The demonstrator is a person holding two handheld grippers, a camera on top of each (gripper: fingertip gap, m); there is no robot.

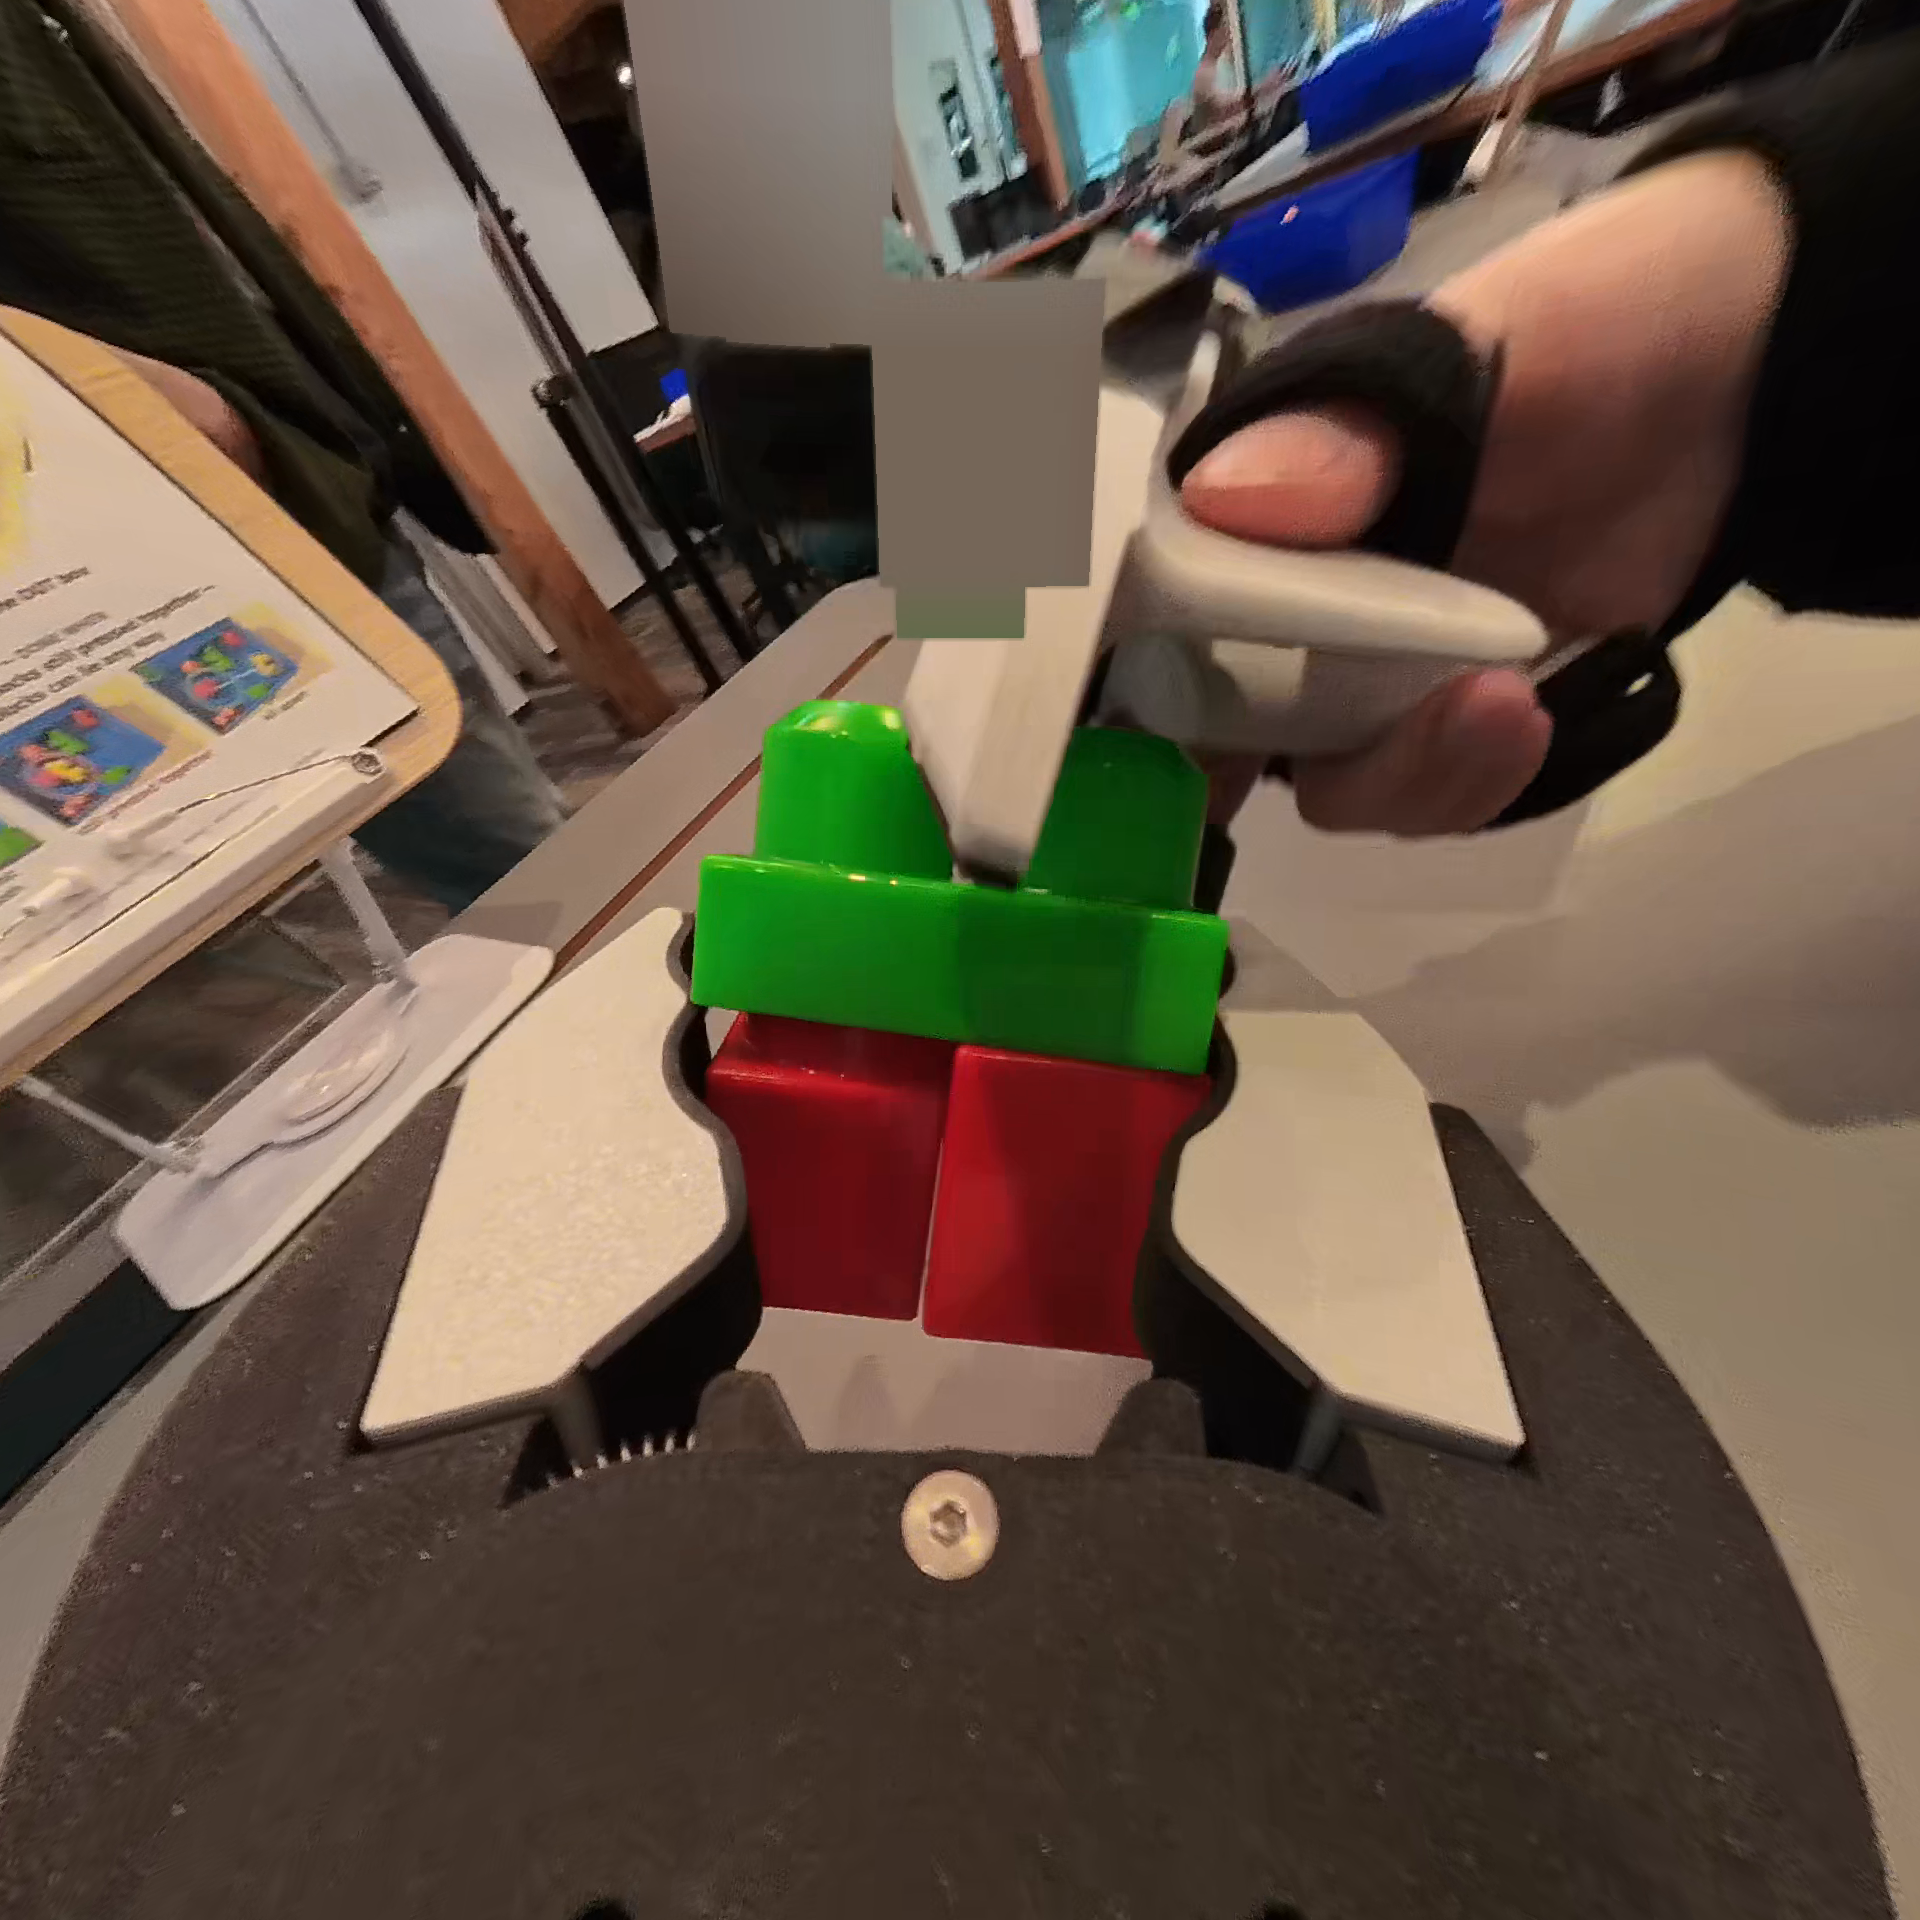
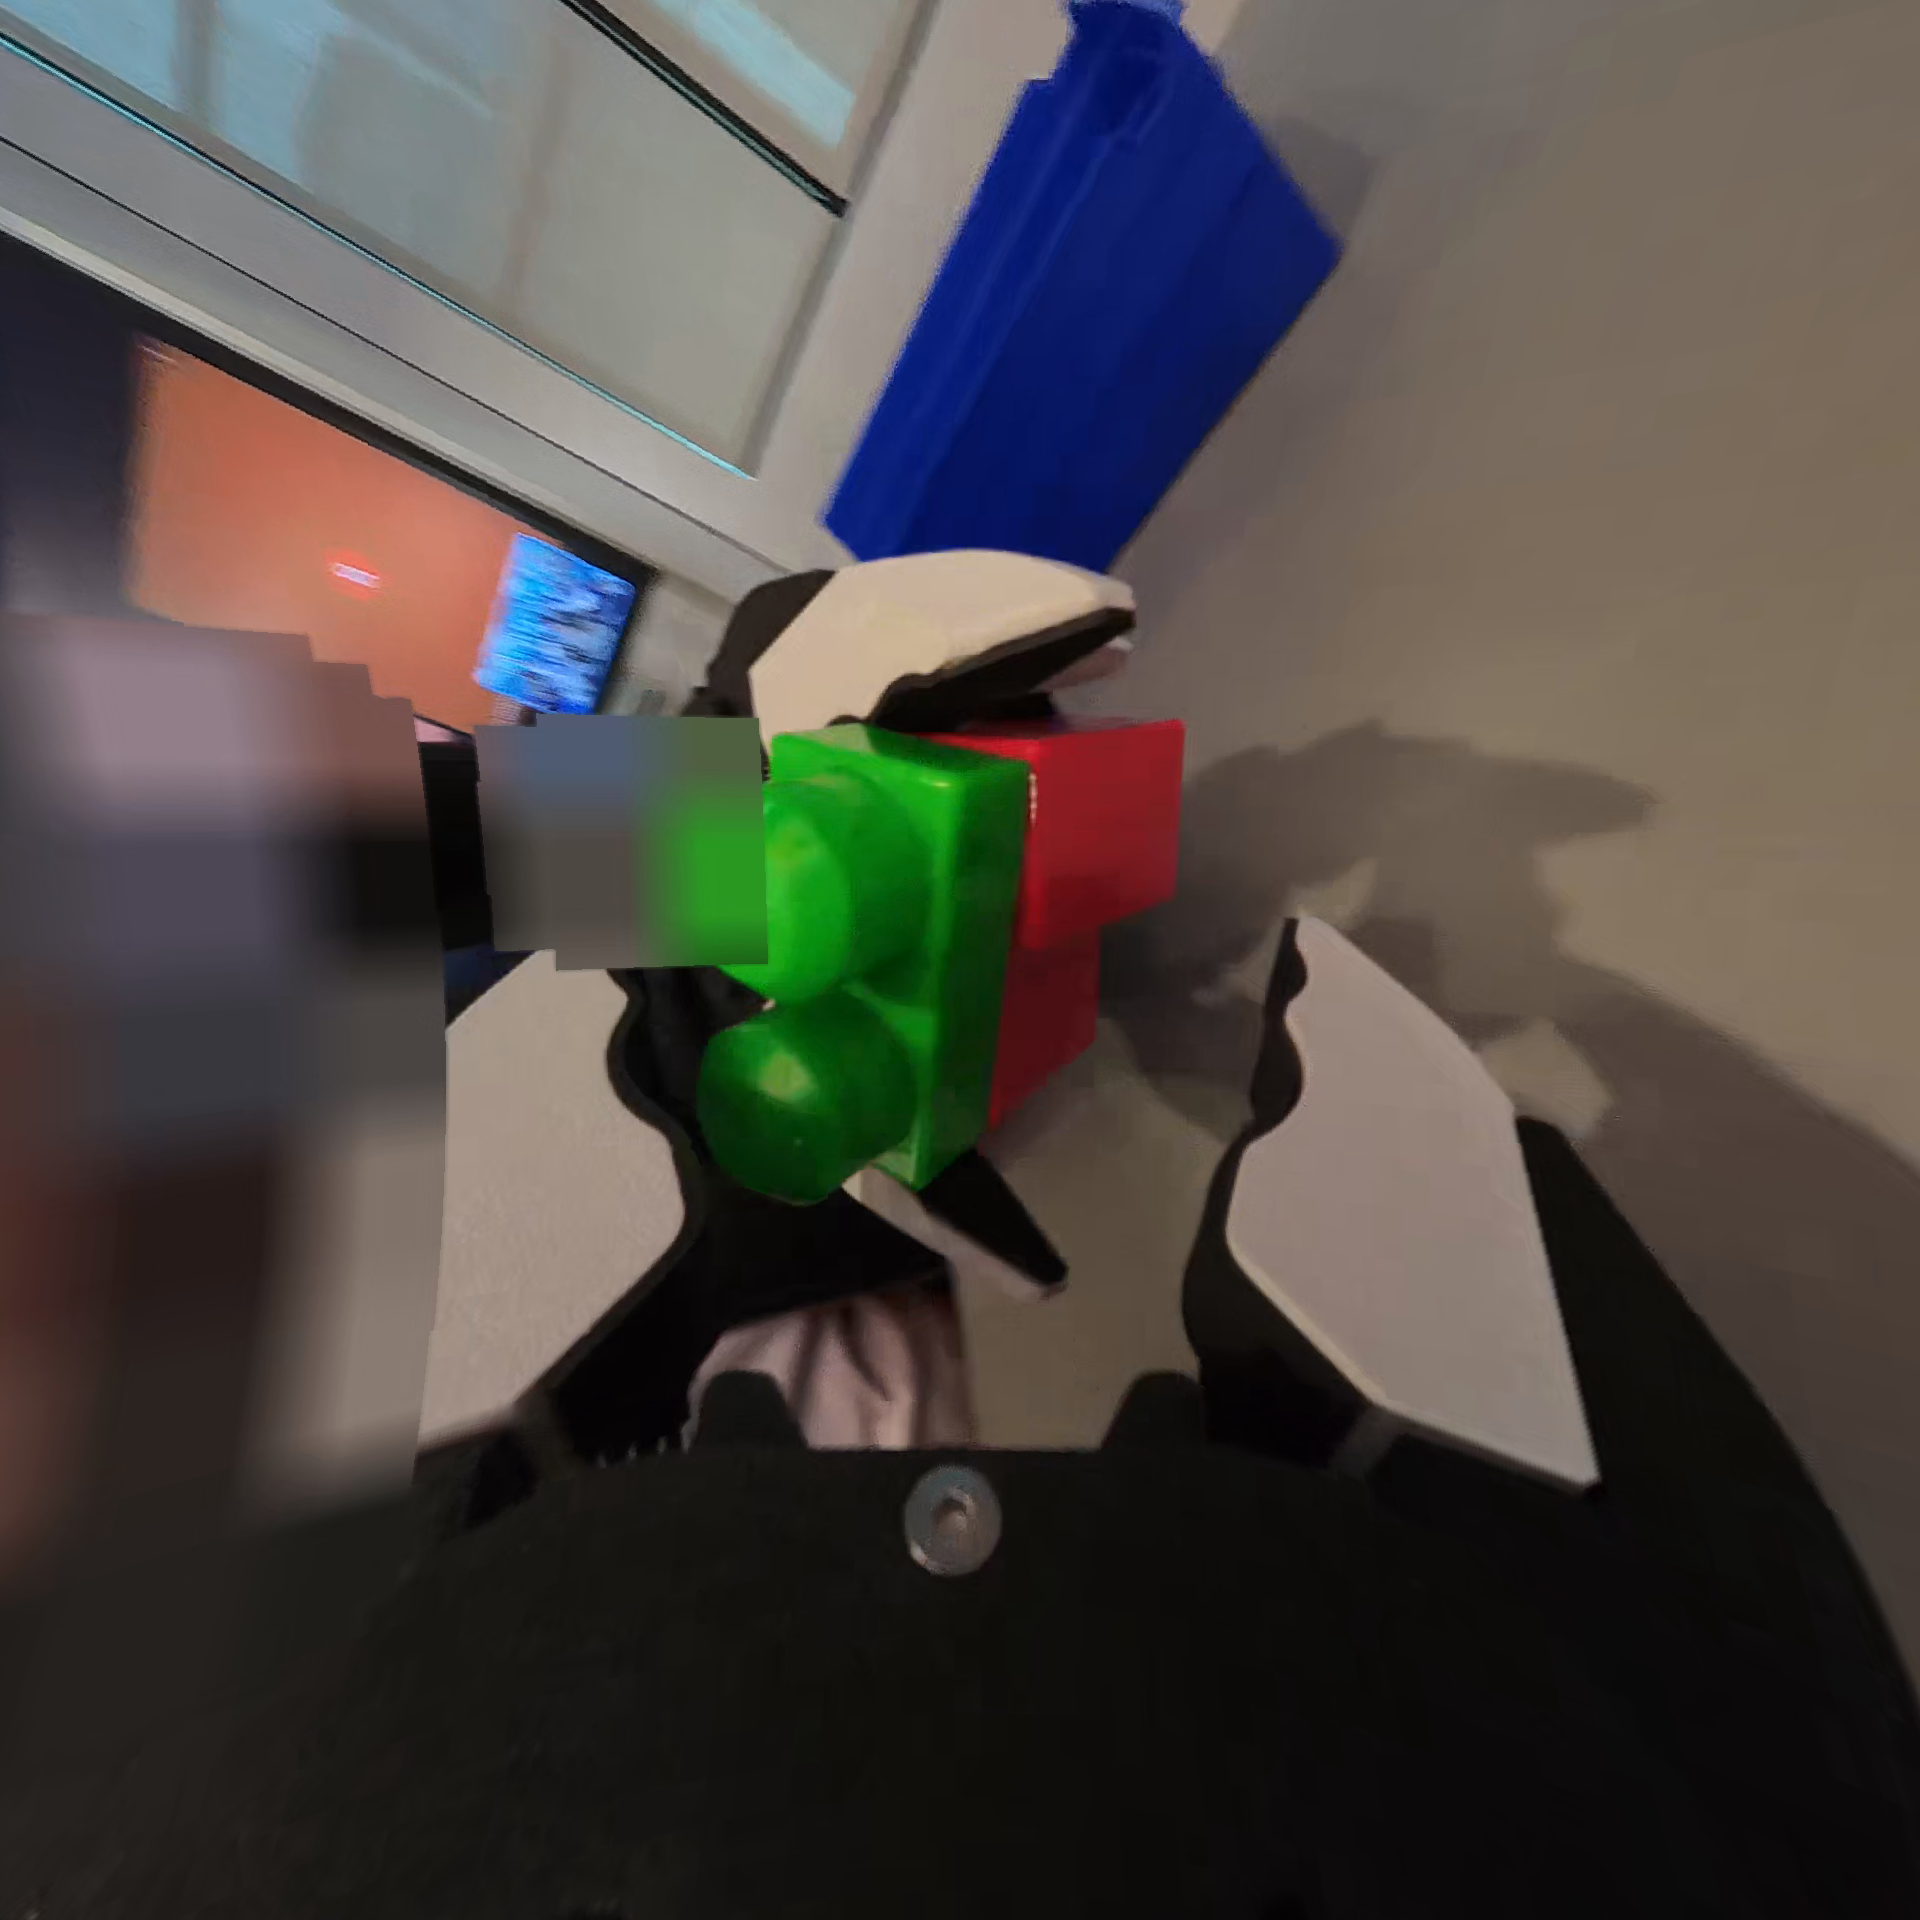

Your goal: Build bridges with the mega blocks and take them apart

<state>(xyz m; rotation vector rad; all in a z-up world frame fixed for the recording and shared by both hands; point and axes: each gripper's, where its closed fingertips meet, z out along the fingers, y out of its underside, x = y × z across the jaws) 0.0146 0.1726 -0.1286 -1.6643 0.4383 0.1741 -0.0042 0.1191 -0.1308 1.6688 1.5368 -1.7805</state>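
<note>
In the left wrist view, the left gripper point(image 1: 961, 1029) has its fingers closed onto a small stack of blocks: a green block point(image 1: 956, 961) with two round studs sits across the top of two red blocks point(image 1: 951, 1174) that stand side by side. The white finger plates press against the stack from both flanks, at the level where green meets red. Beyond the stack, the right gripper point(image 1: 997, 769) comes in from the upper right, one of its white fingers point(image 1: 1003, 727) wedged down between the two green studs and hiding part of them. A hand point(image 1: 1507, 582) in a black strap grips its white handle. The grey table point(image 1: 1558, 1039) lies under all this. To the left stands a tilted instruction card point(image 1: 156, 748) on a clear stand point(image 1: 301, 1101), and a person in dark clothing is behind it. Blue bins point(image 1: 1340, 197) show far off at the back.

In the right wrist view, the blurred picture shows the right gripper point(image 2: 961, 1039) with its fingers spread wide, one on the stud side of the green block point(image 2: 914, 956) and the other out past the red blocks point(image 2: 1091, 852), with a clear gap there; they clamp nothing. The left gripper's fingers point(image 2: 935, 634) pinch the stack from above and below. A blue bin point(image 2: 1081, 312) stands on the table point(image 2: 1662, 520) behind.
</note>
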